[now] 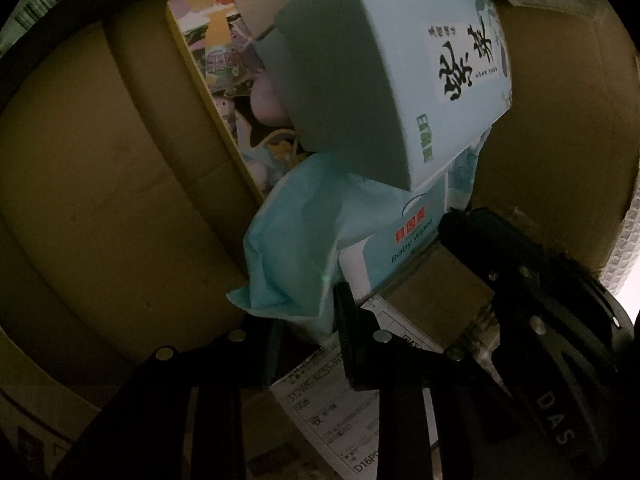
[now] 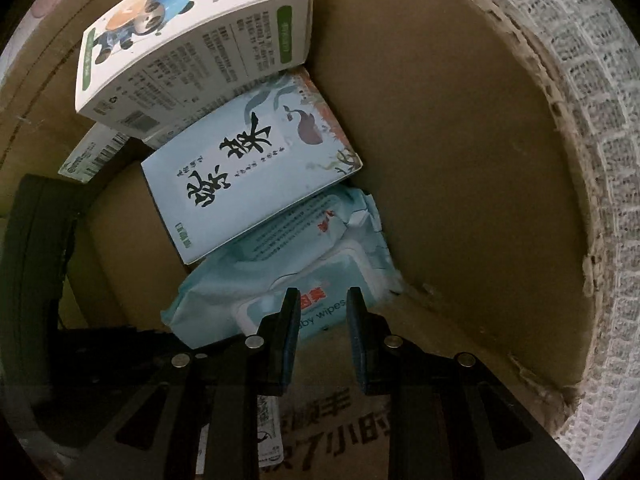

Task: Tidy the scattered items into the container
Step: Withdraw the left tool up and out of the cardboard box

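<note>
Currently, both views are looking down into a brown cardboard box (image 2: 460, 152) that is serving as the container.

In the left wrist view, an illustrated flat box (image 1: 216, 80) is standing on edge against the box's inner wall at the left. Just right of it, a pale blue carton with black calligraphy (image 1: 400, 80) is lying tilted on top of a light blue baby wipes pack (image 1: 320, 236). The left hand-held gripper (image 1: 308, 344) is hovering at the lower edge of the wipes pack with its jaws partly apart; the pack's crimped end is sitting in the gap, but in this dim view it is not clear whether the pads are pressing on it. A white shipping label (image 1: 336, 408) is showing below the fingers.

In the right wrist view, a white carton with a panda print (image 2: 192, 40) is resting on the calligraphy carton (image 2: 248, 176), which is overlapping the wipes pack (image 2: 280, 292). The right hand-held gripper (image 2: 322, 332) is hanging above the wipes pack with its jaws nearly closed and nothing between the pads.
</note>
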Demonstrator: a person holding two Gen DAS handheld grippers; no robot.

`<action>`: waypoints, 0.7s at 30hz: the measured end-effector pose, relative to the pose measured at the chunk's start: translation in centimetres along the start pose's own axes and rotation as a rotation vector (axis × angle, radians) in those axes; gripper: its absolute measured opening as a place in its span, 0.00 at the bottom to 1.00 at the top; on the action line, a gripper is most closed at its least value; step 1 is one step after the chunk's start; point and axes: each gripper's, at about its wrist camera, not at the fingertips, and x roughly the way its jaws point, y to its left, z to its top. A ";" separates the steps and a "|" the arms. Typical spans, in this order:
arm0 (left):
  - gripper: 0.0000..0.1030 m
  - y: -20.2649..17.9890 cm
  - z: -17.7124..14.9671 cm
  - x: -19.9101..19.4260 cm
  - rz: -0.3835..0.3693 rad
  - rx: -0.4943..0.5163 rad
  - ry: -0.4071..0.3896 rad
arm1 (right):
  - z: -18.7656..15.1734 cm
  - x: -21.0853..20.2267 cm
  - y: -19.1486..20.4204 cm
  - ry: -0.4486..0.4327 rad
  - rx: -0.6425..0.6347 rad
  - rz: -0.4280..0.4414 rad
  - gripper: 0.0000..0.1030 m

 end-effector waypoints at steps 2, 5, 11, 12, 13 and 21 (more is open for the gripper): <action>0.28 -0.3 0.1 -0.2 0.012 -0.002 -0.003 | 0.5 -0.4 -0.2 -0.002 -0.001 0.000 0.19; 0.50 -1.3 0.0 -0.8 0.107 0.036 -0.039 | 1.4 -1.0 -0.4 -0.004 0.000 0.006 0.19; 0.65 -2.9 -0.4 -3.9 0.153 0.066 -0.141 | 3.0 -2.9 -0.9 -0.003 0.024 0.032 0.20; 0.65 -3.3 -0.5 -4.4 0.159 0.080 -0.154 | 3.2 -3.5 -1.0 -0.005 0.034 0.043 0.20; 0.65 -3.8 -0.6 -5.1 0.164 0.100 -0.170 | 3.4 -4.4 -1.0 -0.014 0.048 0.052 0.21; 0.65 -8.7 -3.8 -11.3 0.231 0.368 -0.390 | 4.0 -13.1 -0.8 -0.197 0.060 0.080 0.57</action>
